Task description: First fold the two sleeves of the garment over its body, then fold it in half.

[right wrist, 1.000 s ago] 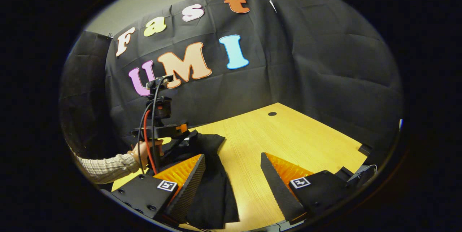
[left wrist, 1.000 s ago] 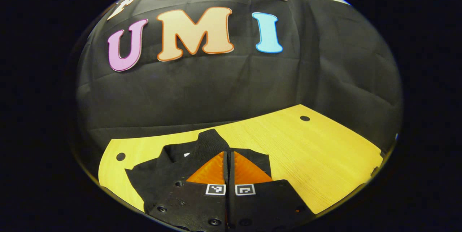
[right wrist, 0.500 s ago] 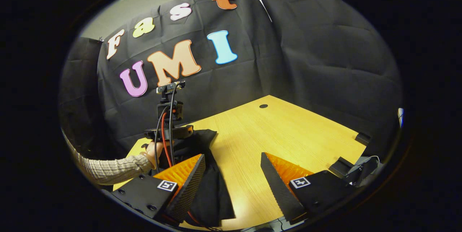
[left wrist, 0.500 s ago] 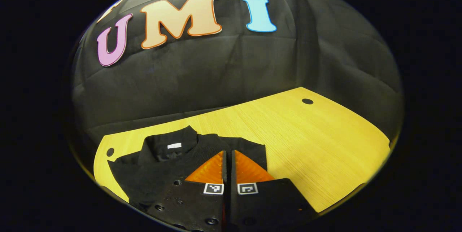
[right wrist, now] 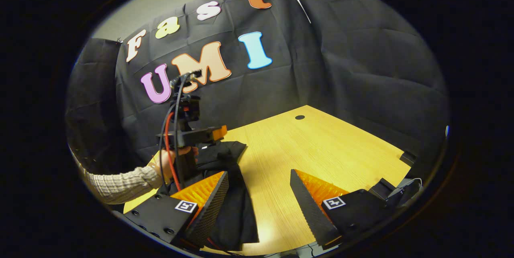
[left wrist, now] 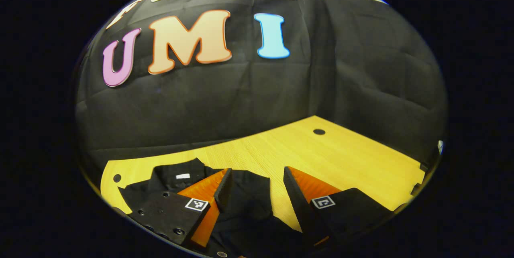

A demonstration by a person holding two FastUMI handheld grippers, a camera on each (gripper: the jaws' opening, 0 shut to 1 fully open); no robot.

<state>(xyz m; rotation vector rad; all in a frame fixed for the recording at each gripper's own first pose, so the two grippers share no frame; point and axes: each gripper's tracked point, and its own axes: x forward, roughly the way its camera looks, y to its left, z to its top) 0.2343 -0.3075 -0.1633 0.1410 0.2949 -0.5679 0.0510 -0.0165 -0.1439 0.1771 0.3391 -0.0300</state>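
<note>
Garment (left wrist: 241, 194) x1 on table (left wrist: 341, 157); 2 grippers, jaws apart.

One black garment (left wrist: 245, 194) lies on one desk (left wrist: 353, 161); two grippers, the left gripper (left wrist: 255, 177) and the right gripper (right wrist: 259, 179), hang above that desk.

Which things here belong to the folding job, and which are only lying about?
Belong to the job:
- black garment
- left tool, open
- right tool, open

Only there:
- wooden table
- dark items at its right edge
</note>
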